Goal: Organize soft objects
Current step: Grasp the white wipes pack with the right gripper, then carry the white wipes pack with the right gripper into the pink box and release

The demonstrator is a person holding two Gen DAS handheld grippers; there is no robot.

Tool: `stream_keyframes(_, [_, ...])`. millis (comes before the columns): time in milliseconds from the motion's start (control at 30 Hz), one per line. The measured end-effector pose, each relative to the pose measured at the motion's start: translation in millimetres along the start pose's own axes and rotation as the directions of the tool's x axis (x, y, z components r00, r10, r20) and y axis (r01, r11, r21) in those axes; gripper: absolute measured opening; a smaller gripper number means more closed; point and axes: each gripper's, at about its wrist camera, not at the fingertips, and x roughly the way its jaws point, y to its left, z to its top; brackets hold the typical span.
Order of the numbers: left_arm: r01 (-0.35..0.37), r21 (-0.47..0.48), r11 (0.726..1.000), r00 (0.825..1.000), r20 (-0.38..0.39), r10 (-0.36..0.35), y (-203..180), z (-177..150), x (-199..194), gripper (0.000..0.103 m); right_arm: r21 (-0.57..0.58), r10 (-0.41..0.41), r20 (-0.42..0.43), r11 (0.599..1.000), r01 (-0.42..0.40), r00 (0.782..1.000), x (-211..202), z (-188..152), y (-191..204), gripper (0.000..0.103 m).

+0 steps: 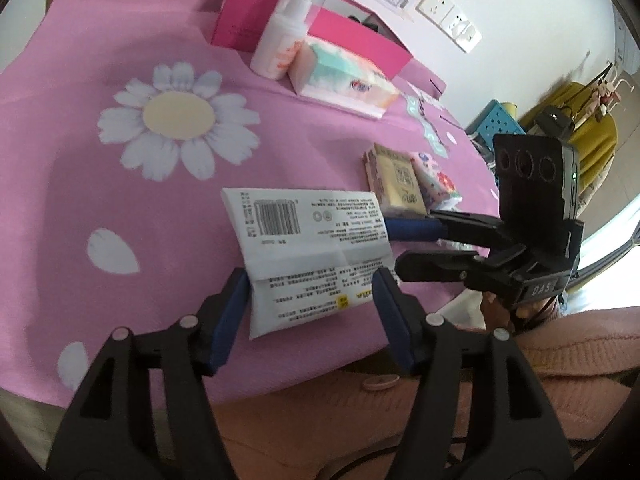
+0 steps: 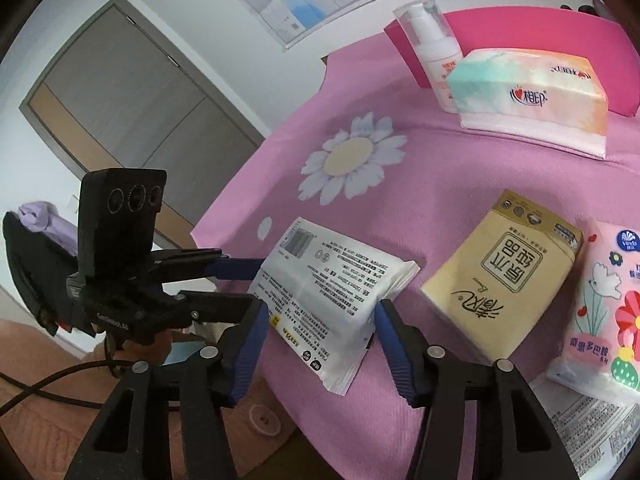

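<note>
Lighting's fine for you: soft, even daylight, bright enough to read the print on the white pack (image 1: 308, 256). Source looks like the blown-out window strip (image 1: 616, 236) at the far right edge of the left wrist view, past the right gripper (image 1: 400, 248). Shadows are faint: a soft patch on the pink cloth (image 1: 80, 168) ahead-left of the left gripper (image 1: 310, 292). Heavy fisheye bending plus black vignette at all corners. Slight softness throughout; the pump bottle (image 1: 284, 36) and the clutter far right smear.
</note>
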Motion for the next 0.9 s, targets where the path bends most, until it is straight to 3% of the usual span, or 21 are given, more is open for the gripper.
stream_keyframes(367, [-0.078,0.073,0.994,0.993,0.090,0.071,-17.5,31.9,-12.4,0.065,-0.026,0.008,0.087,1.000,-0.006,0.996,-21.9,17.4,7.1,0.053])
stream_keyframes(900, [-0.097,0.180,0.979,0.978,0.201,0.060,-57.9,115.6,-13.9,0.064,-0.031,-0.079,0.251,0.995,0.090,0.965,-76.3,72.2,-7.2,0.053])
